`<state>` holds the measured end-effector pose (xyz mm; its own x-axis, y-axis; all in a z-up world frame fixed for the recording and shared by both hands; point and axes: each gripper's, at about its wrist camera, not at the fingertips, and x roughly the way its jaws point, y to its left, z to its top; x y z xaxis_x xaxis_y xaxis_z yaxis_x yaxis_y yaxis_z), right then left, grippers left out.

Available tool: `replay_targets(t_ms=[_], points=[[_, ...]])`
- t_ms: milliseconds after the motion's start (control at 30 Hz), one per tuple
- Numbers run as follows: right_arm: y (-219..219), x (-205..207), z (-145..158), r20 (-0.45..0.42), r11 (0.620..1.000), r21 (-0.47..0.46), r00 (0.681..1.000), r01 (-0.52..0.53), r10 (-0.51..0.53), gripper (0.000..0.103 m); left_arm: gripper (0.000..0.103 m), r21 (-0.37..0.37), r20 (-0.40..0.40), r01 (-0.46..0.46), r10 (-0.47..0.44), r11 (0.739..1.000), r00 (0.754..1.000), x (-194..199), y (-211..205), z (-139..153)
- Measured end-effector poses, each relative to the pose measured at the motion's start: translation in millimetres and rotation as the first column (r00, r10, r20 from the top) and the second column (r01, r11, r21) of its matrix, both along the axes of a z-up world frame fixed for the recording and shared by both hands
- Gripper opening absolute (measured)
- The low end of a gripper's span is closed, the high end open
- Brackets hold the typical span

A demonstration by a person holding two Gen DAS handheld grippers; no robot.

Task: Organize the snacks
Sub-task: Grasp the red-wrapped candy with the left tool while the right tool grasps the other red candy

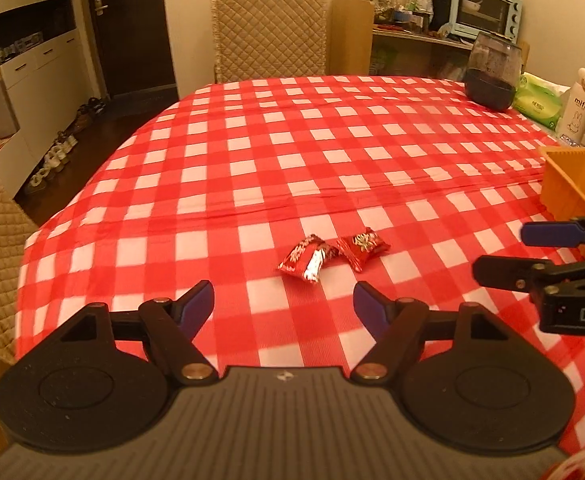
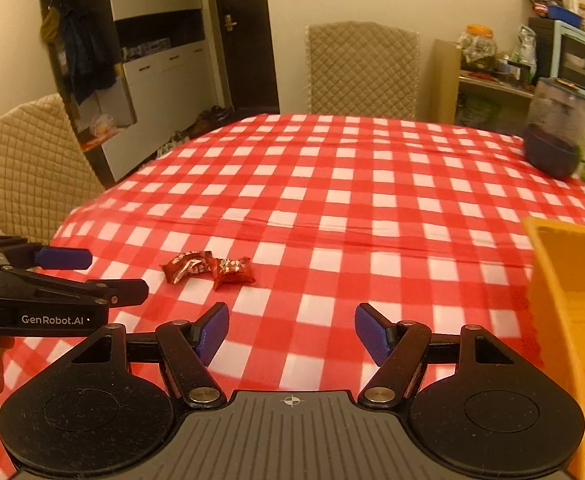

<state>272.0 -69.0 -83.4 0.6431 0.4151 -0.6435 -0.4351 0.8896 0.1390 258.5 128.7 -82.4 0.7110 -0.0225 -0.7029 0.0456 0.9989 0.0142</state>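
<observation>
Red-and-white checked tablecloth (image 1: 292, 140), smooth with a few long creases, covers the whole table and serves as the reference surface. Two red foil-wrapped candies (image 1: 332, 254) lie on it toward the near edge, touching end to end; the wrappers are crinkled and glossy, with twisted ends and a silver flash on the left one. In the right wrist view the same pair (image 2: 208, 270) sits left of centre.

Left gripper (image 1: 283, 304) hovers just short of the candies, its blue-padded jaws spread with nothing between them. Right gripper (image 2: 291, 332) likewise has its jaws spread and empty over bare cloth, the candies ahead and to its left. Each gripper shows at the edge of the other's view, side-on. Nothing lies between either gripper and the candies.

An orange plastic bin (image 2: 564, 320), ribbed on its wall, stands on the cloth to the right of the candies, close beside the right gripper; its contents cannot be judged, since the near wall is blurred.

At the far right corner of the cloth stand a dark rounded jar (image 1: 492, 76), a green pack of wipes (image 1: 538, 104) and a white bottle (image 1: 580, 102) printed with a rabbit. Beyond the far edge stands a chair (image 1: 270, 32) in quilted beige fabric; a second such chair (image 2: 24, 156) stands at the left side. A pale blue toaster oven (image 1: 486, 4) sits on a cluttered shelf behind the jar.
</observation>
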Motion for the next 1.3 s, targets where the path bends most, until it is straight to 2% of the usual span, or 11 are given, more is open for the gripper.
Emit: replay_targets(t_ms=[133, 200, 500, 600, 667, 967, 1100, 1200, 1267, 1300], points=[[10, 21, -14, -0.015, 1.000, -0.004, 1.000, -0.009, 0.009, 0.060, 0.064, 0.014, 0.008, 0.049, -0.049, 0.999, 0.999, 18, -1, -9], [13, 27, -18, -0.022, 1.000, -0.003, 1.000, -0.009, 0.009, 0.059, 0.062, 0.024, 0.015, 0.070, -0.071, 0.997, 0.997, 26, -3, -12], [19, 41, -25, -0.030, 1.000, 0.010, 0.999, -0.013, 0.014, 0.059, 0.042, 0.021, -0.012, 0.127, -0.127, 0.992, 0.992, 51, -11, -28], [21, 43, -26, -0.032, 1.000, 0.013, 0.999, -0.012, 0.012, 0.059, 0.035, 0.025, -0.035, 0.134, -0.133, 0.991, 0.991, 52, -11, -32], [23, 45, -26, -0.027, 1.000, 0.015, 0.999, -0.020, 0.021, 0.059, 0.026, 0.005, -0.034, 0.129, -0.129, 0.992, 0.991, 51, -8, -32], [47, 43, -31, 0.010, 0.994, 0.014, 0.994, -0.111, 0.111, 0.059, 0.025, -0.020, -0.015, 0.028, -0.029, 0.999, 0.999, 43, 14, -22], [62, 45, -36, 0.036, 0.986, -0.023, 0.986, -0.164, 0.165, 0.059, 0.025, -0.026, -0.021, 0.009, -0.009, 1.000, 1.000, 42, 20, -22], [69, 51, -42, 0.024, 0.987, -0.023, 0.987, -0.160, 0.161, 0.058, 0.025, -0.030, -0.022, 0.001, -0.001, 1.000, 1.000, 42, 23, -21], [73, 55, -45, 0.013, 0.988, -0.014, 0.988, -0.156, 0.156, 0.056, 0.025, -0.032, -0.021, -0.002, 0.002, 0.999, 1.000, 42, 23, -21], [75, 57, -46, 0.011, 0.988, -0.014, 0.988, -0.157, 0.157, 0.049, 0.025, -0.032, -0.020, -0.005, 0.004, 0.999, 1.000, 42, 24, -21]])
